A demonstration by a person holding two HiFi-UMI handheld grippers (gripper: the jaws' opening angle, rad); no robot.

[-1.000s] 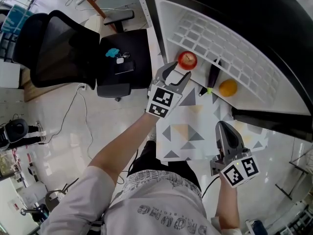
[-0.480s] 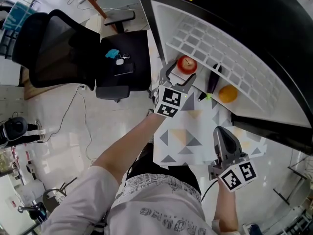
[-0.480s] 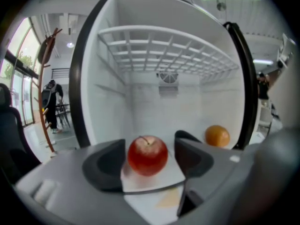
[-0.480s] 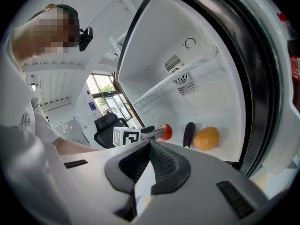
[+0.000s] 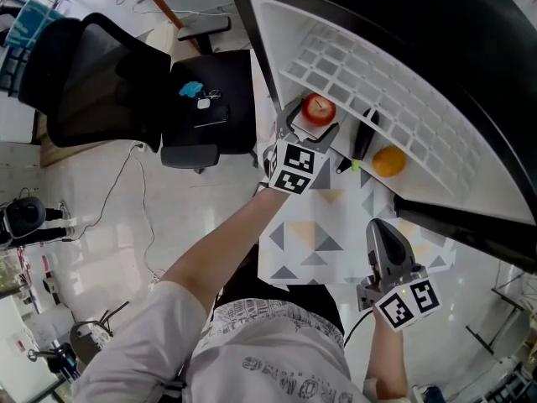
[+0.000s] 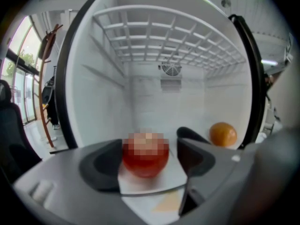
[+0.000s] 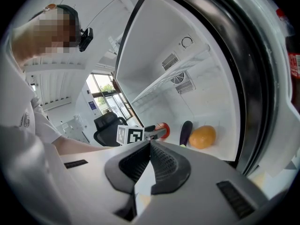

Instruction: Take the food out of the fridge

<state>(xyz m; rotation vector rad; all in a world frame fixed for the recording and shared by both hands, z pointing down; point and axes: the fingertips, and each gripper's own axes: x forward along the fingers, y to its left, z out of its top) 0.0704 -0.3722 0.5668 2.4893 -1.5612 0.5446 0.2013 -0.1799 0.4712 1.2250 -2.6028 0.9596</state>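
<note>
Apple [image 5: 317,107] sits at the fridge's [image 6: 93,93] open front edge

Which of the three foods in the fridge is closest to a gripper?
The red apple: it sits between the left gripper's jaws, which have just been opening. The eggplant and the orange lie further right, untouched.

Hidden behind the left gripper [image 7: 159,133] in the right gripper view: most of the apple [image 7: 165,127]. Cropped by the head view's top and right edges: the fridge [image 5: 436,40]. Too small to identify: the turquoise item [image 5: 192,90] on the chair seat [image 5: 214,133].
</note>
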